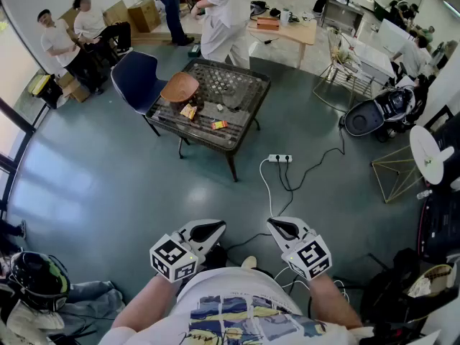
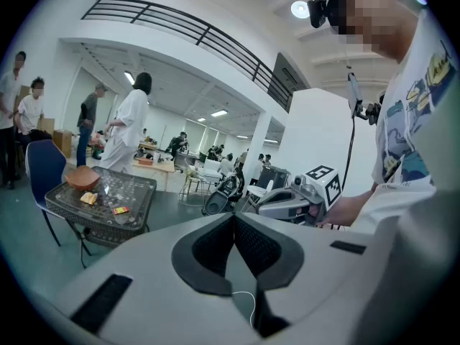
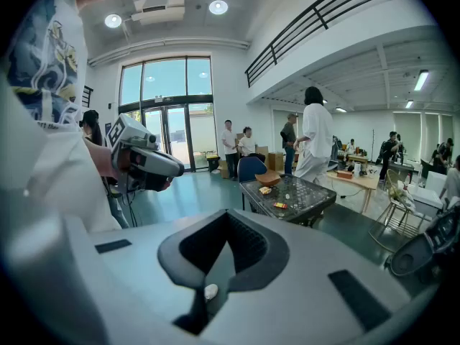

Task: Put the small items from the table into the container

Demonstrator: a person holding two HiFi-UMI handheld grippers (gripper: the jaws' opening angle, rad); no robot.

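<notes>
A dark low table (image 1: 241, 131) stands several steps ahead on the grey floor. On it are a brown bowl-like container (image 1: 180, 87), a yellow packet (image 1: 188, 111), a small red-and-orange item (image 1: 219, 124) and a small dark item (image 1: 219, 106). My left gripper (image 1: 210, 229) and right gripper (image 1: 282, 227) are held close to my body, far from the table, both shut and empty. In the left gripper view the shut left gripper (image 2: 233, 218) points toward the table (image 2: 133, 210) and container (image 2: 83, 177). The right gripper (image 3: 228, 218) faces the table (image 3: 316, 205) too.
A blue chair (image 1: 140, 77) stands at the table's left. A power strip (image 1: 280, 158) and its cables lie on the floor between me and the table. People stand and sit beyond the table. A scooter (image 1: 374, 113) is at the right, a helmet (image 1: 39, 279) at the lower left.
</notes>
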